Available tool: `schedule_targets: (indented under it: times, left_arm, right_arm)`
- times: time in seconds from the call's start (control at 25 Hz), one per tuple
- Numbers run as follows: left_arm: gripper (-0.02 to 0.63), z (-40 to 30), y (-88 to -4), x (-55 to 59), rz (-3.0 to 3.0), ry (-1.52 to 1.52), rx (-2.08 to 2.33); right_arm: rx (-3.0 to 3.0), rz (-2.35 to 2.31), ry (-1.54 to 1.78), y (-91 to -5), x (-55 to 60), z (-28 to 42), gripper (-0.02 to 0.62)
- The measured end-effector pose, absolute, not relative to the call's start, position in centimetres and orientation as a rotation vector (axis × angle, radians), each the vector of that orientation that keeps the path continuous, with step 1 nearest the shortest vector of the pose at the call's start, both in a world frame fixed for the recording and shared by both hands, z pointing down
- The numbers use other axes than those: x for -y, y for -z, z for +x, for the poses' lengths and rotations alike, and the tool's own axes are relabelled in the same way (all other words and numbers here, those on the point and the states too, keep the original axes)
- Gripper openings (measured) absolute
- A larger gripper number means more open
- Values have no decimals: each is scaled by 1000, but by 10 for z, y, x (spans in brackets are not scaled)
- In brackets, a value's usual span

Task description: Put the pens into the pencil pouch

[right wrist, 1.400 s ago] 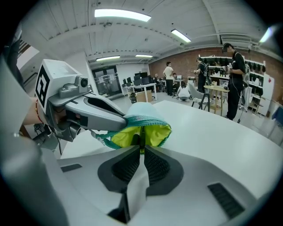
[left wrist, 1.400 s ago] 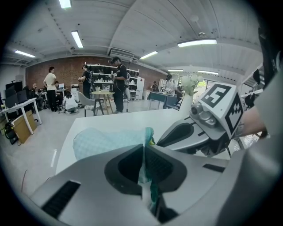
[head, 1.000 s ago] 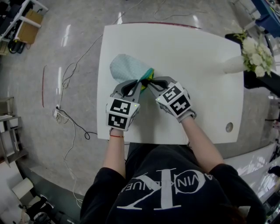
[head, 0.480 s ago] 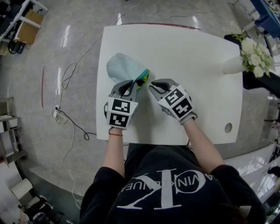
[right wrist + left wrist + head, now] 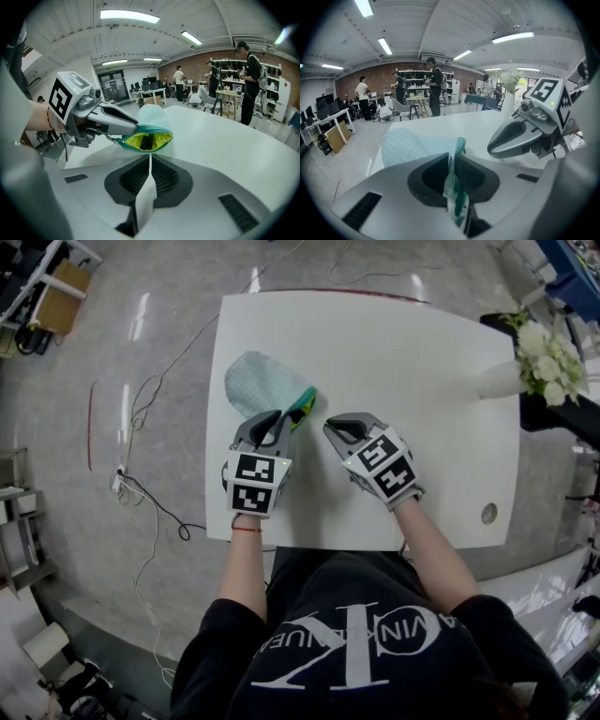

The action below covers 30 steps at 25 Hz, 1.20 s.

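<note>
One open pencil pouch [image 5: 255, 385], one dark pen [image 5: 142, 142] inside; left gripper [image 5: 273, 418], just loosening, pinches its rim; right gripper [image 5: 339, 426], just closing together, empty

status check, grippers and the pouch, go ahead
Left gripper pinching mint fabric pencil pouch by teal zipper edge, jaws just eased slightly. Right gripper empty, jaws just closed. Pouch mouth open, dark pen inside. Nothing in the way.

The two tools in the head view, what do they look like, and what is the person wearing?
The left tool and right tool are grey tapering shells with black ribbed pads. Each carries a white cube with black square markers. The person wears a black short-sleeved T-shirt with white lettering and a thin red bracelet on the left wrist.
</note>
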<state>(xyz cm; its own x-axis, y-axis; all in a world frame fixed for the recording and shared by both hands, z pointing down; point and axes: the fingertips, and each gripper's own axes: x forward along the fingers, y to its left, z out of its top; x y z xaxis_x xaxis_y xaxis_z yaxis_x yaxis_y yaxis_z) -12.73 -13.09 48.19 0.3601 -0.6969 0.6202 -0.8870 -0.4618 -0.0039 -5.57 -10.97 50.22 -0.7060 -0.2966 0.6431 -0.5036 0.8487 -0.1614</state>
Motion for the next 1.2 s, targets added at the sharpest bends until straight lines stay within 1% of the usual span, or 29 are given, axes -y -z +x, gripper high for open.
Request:
schedule_targets:
  times: [0.08,0.28,0.36,0.48,0.64,1.2]
  left_arm:
    - [57,-126,-478,131,2299,-748,1391]
    - [58,-133,-467,129,2299,-678,1426]
    - [51,-138,-463,128,2298,-670,1459]
    - [15,-148,-452,128,2295,-627,1523]
    - [6,-157,-431,130,2309,-529,1589]
    - [3,-177,-378,138,2334,-368,1736]
  right_arm:
    - [2405,589,-427,-501,110,-55,21]
    - [2434,613,-407,-492,111,-53,11]
    - [2449,624,-403,-488,112,-50,11]
    - [2481,646,-401,-477,115,-46,11]
    - [2553,696,-403,-455,123,-37,10]
    - [2709,833,-385,-391,145,-14,9]
